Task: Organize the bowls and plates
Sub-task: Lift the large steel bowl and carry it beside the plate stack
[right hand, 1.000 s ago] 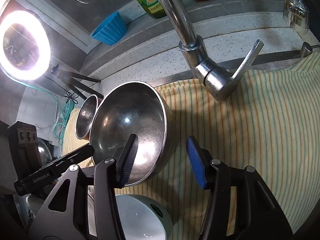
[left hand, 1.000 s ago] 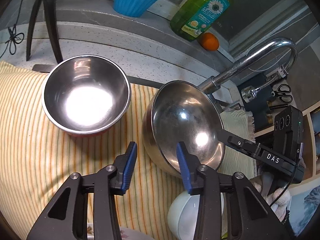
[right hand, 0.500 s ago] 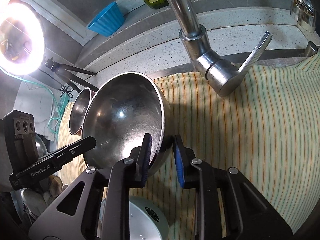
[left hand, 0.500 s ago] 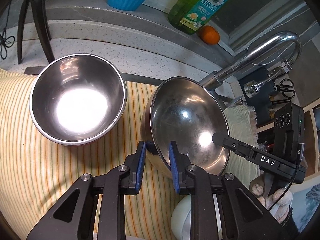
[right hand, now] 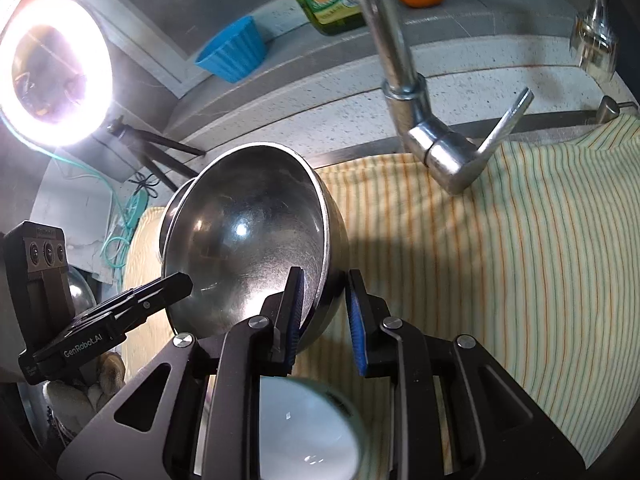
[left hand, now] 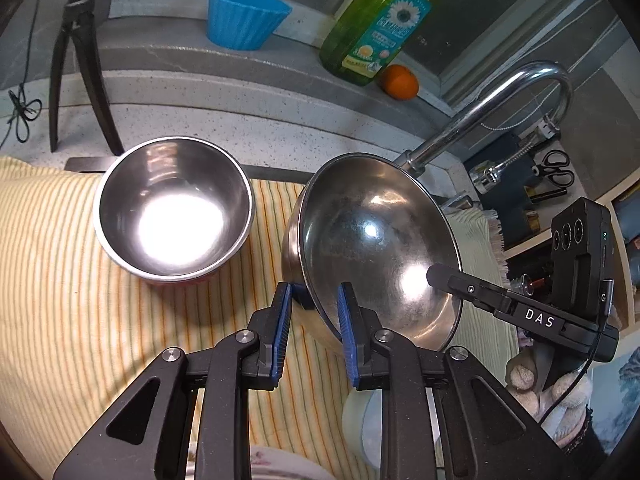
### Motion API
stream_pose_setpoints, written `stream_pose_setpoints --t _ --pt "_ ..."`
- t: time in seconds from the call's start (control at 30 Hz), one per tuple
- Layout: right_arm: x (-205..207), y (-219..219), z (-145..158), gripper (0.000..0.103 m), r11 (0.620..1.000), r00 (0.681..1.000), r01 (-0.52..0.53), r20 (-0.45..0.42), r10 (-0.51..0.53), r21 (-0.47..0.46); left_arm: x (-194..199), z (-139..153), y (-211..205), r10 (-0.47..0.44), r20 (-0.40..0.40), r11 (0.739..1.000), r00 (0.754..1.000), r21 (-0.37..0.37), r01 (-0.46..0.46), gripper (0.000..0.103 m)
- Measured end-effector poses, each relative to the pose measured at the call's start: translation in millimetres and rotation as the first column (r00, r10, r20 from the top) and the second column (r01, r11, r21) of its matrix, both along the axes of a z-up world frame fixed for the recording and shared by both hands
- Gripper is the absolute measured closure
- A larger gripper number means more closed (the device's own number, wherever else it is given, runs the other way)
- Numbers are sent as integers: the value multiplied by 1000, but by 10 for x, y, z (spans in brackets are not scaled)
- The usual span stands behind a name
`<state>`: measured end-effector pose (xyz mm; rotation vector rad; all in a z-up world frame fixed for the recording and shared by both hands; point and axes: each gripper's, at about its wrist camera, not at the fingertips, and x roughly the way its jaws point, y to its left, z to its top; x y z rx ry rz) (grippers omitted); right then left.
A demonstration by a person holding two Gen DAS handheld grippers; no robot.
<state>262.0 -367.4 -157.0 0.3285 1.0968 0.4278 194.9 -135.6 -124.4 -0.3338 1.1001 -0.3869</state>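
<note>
A large steel bowl (left hand: 380,240) is tilted on its side above the striped cloth (left hand: 60,300). My left gripper (left hand: 312,320) is shut on its near rim. My right gripper (right hand: 324,312) is shut on the opposite rim of the same bowl (right hand: 240,240). A smaller steel bowl (left hand: 172,208) with a red outside sits upright on the cloth to the left; only its edge (right hand: 176,204) shows behind the large bowl in the right wrist view. A white bowl (right hand: 304,432) lies below the grippers.
A chrome faucet (left hand: 500,100) and its lever (right hand: 460,152) stand behind the cloth. On the back ledge are a blue cup (left hand: 244,16), a green soap bottle (left hand: 376,28) and an orange (left hand: 400,80). A ring light (right hand: 52,72) on a tripod stands at the left.
Both grippers closed from wide open onto opposite rims of the large bowl. The bowl now stands lifted and more tilted than before.
</note>
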Motion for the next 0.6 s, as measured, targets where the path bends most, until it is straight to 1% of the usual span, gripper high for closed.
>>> stream_pose_setpoints --t 0.2,0.27,0.43,0.6 --pt "-172 198 188 81 999 999 -32 32 32 18 -225 187 226 18 39 1000 999 -1 -18 82" --pt "-249 310 247 81 999 998 -46 46 46 16 -316 243 357 37 48 999 998 -13 -37 82" --pt "-429 665 348 81 995 993 -98 62 96 21 -545 391 676 77 85 997 993 0 -78 82" --pt "-591 1085 401 81 986 984 -168 70 166 22 -773 461 1052 141 93 990 986 -1 -141 82"
